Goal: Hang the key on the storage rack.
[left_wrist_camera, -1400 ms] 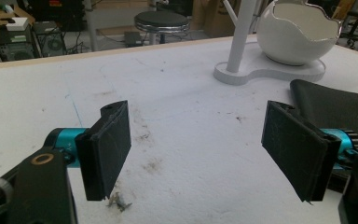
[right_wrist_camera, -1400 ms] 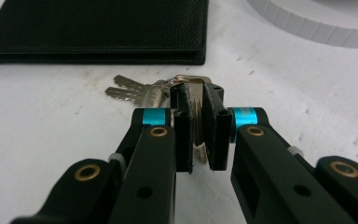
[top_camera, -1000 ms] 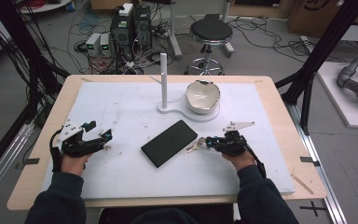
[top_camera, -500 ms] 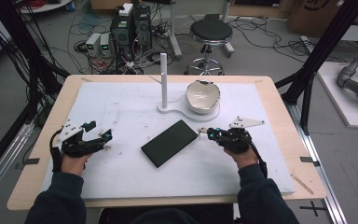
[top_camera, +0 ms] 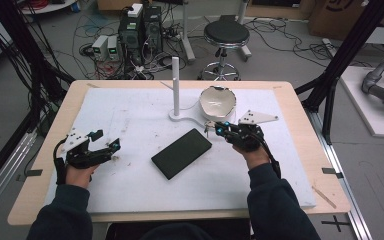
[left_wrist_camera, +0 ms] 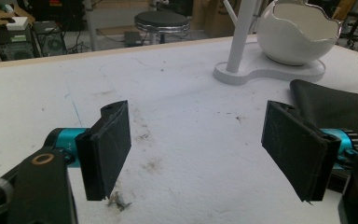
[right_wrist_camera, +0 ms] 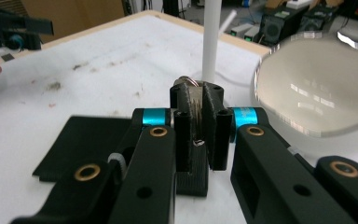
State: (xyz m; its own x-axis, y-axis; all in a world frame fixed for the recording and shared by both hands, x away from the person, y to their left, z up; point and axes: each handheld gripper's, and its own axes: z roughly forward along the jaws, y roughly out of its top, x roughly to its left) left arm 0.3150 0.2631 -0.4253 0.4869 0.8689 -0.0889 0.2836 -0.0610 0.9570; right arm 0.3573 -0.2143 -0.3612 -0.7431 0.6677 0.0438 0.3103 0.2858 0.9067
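Pinching a small metal piece (right_wrist_camera: 188, 80) at their very tips, the fingers (right_wrist_camera: 210, 98) of your right gripper (right_wrist_camera: 195, 91) are pressed narrow, with only that piece showing between them; what it is exactly you cannot tell, it is too small. It sits clear of the table (top_camera: 130, 115), held up in the grip.

Just ahead of those fingers and slightly to one side stands one white post (right_wrist_camera: 210, 42), upright on one flat white base (top_camera: 182, 116). Beside the fingertips on the other side is one white bowl (right_wrist_camera: 307, 84) with a jagged rim like a broken eggshell, resting on the same base, close to the gripper. Below and behind the fingers lies one flat black slab (top_camera: 181, 153), like a phone, flat on the table and apart from the base.

Your left gripper (top_camera: 107, 140) rests well apart from all this, near the table's opposite side. Its fingers (left_wrist_camera: 109, 140) stand wide with nothing between them but bare white table. One tiny scrap (left_wrist_camera: 119, 201) lies on the table just below one finger, not touching it that you can tell. From between those wide fingers, the post, the bowl and a corner of the slab lie ahead, with nothing in between.
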